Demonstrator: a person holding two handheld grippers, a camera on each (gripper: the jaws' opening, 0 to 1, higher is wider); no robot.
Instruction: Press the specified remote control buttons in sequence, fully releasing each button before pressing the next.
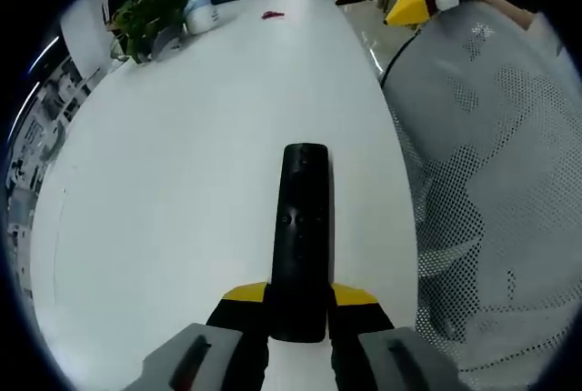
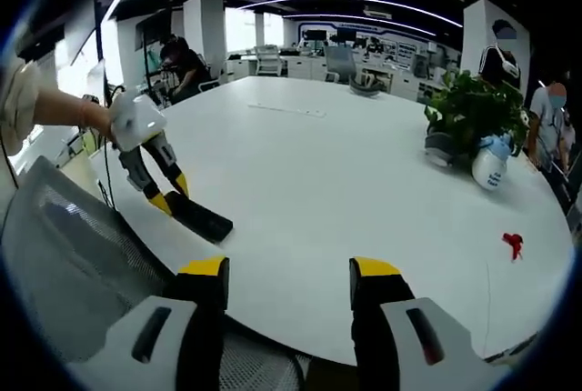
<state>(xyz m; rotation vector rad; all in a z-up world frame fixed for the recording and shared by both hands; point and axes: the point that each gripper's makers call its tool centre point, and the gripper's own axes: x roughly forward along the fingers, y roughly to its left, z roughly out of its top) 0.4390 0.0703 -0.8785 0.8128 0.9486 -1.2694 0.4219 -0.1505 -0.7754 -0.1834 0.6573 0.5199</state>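
A black remote control [image 1: 300, 241] lies lengthwise over the white table [image 1: 182, 164], its near end clamped between the yellow-tipped fingers of my left gripper [image 1: 298, 296]. In the right gripper view the same remote [image 2: 202, 219] rests near the table's left edge, with the left gripper [image 2: 169, 197] shut on it and a hand behind it. My right gripper [image 2: 289, 282] hangs open over the table's near edge with nothing between its fingers. It also appears at the top right of the left gripper view, as the right gripper [image 1: 386, 2].
A mesh-backed grey chair [image 1: 491, 173] stands against the table's edge beside the remote. A potted plant [image 2: 473, 109], a white bottle [image 2: 491, 165] and a small red item [image 2: 513, 244] sit at the table's far side. Desks and people fill the office behind.
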